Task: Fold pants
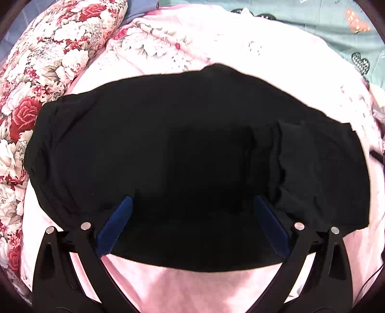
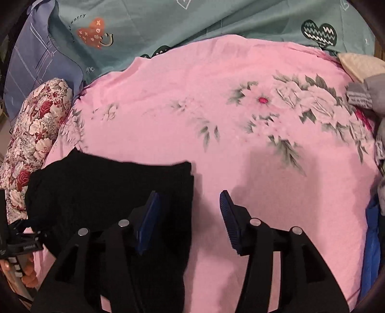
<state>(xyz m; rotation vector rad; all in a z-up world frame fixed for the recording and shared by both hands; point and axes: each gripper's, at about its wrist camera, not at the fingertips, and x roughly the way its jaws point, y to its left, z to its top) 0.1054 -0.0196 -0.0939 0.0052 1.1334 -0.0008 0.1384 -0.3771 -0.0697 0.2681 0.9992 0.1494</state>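
Pink floral bedsheet [image 2: 168,115] is spread smooth; soft black pants [image 1: 192,156], folded into a rounded slab, are seen at 8 o'clock of the right gripper [image 2: 190,199], jaws apart, nothing clamped. Left gripper [image 1: 192,202] is spread over them.

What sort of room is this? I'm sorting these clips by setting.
Most likely a bedroom, with the work done on a bed: the black pants lie on a pink floral bedsheet, beside a red-rose quilt roll, with a teal heart-print cover and a blue pillow behind.
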